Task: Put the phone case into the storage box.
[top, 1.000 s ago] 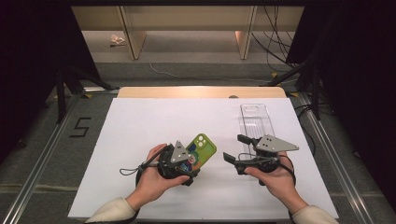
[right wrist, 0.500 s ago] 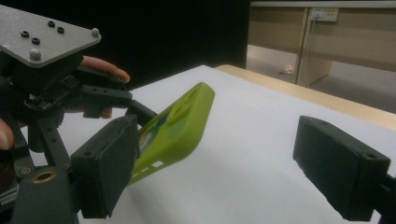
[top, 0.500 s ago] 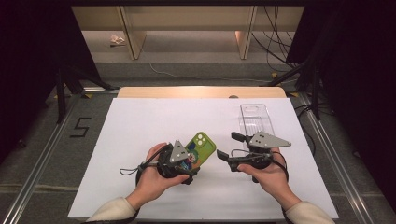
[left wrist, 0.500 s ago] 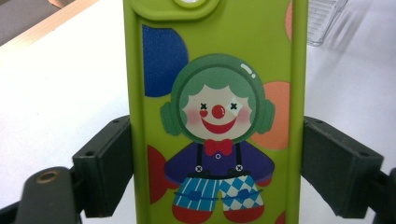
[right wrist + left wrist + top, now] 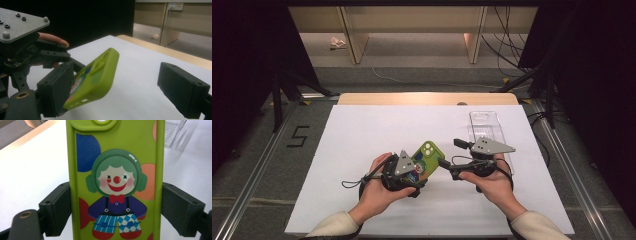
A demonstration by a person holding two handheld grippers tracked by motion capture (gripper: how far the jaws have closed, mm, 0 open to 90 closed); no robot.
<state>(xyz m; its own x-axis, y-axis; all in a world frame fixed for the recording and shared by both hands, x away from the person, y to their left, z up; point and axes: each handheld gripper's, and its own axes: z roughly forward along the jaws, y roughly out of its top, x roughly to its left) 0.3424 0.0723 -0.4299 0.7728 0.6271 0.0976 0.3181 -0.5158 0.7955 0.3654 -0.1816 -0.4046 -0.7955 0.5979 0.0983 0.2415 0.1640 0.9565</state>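
Observation:
A green phone case (image 5: 428, 154) printed with a clown is held off the table, tilted, its camera end pointing away from the person. My left gripper (image 5: 418, 169) is shut on its long sides; in the left gripper view both pads (image 5: 58, 210) press the case (image 5: 116, 182). My right gripper (image 5: 450, 152) is just to its right, open, jaws aimed left at the case. In the right gripper view the case (image 5: 100, 75) hangs close to the left jaw, partly behind it, and nothing touches the pads of my right gripper (image 5: 125, 90).
A clear plastic phone case (image 5: 486, 127) lies flat at the back right of the white sheet (image 5: 362, 135), behind the right hand. The table's wooden edge (image 5: 427, 98) runs along the far side, with dark floor and cables beyond.
My right gripper has slid left, away from the clear case and up to the green case. The left hand and its case have stayed put.

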